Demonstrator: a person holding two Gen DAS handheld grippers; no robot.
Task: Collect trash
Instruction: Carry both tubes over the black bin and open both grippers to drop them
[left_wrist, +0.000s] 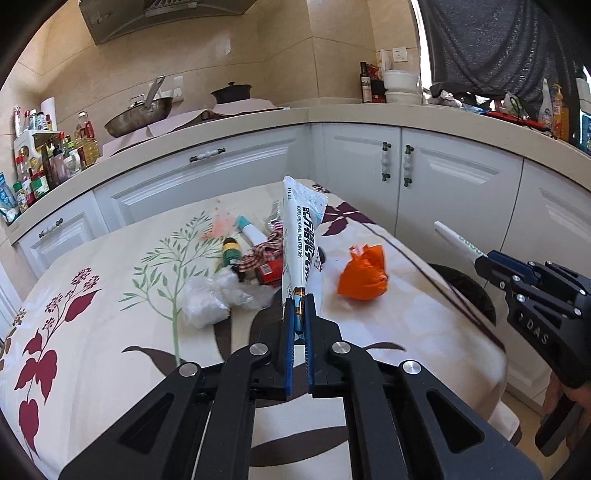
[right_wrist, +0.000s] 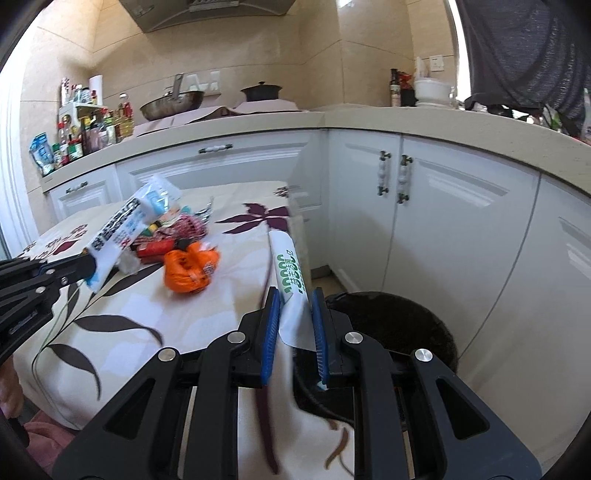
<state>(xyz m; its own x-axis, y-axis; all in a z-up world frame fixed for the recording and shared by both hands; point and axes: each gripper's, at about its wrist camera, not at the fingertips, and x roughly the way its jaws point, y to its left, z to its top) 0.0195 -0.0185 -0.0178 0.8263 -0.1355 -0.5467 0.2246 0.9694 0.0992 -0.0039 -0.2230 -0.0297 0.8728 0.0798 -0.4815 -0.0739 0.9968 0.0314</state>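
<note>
Left gripper (left_wrist: 299, 301): jaws closed on the lower end of a white milk-powder sachet (left_wrist: 301, 236). The sachet is held upright between the blue pads and rises straight ahead of the fingers, clear of the table. From the right wrist view the same sachet (right_wrist: 123, 225) is seen slanting up and away from the left gripper (right_wrist: 86, 267) at the left edge.

Right gripper (right_wrist: 295, 295): jaws closed on a white tube with green lettering (right_wrist: 290, 266). The tube is pinched near its flattened tail, and its length extends forward beyond the fingertips. In the left wrist view the tube (left_wrist: 458, 240) is seen projecting up and to the left from the right gripper (left_wrist: 484, 264), beyond the table's right edge and above a dark round bin (left_wrist: 469, 291).

Bin (right_wrist: 399, 325): located on the floor just beside the table, below and ahead of the right gripper, in front of white cabinet doors (right_wrist: 436, 221).

Table (left_wrist: 110, 295): covered with a cream cloth printed with leaves and flowers.

Items left on the cloth:
- orange crumpled bag (left_wrist: 364, 277), lying apart, between the two grippers
- crumpled clear plastic (left_wrist: 214, 295), near the left gripper's tips
- red packet (left_wrist: 267, 275), beside the plastic
- checked red-and-white wrapper (left_wrist: 258, 254)
- small green-and-yellow bottle (left_wrist: 231, 253)
- white tube with a teal cap (left_wrist: 249, 229)
</note>
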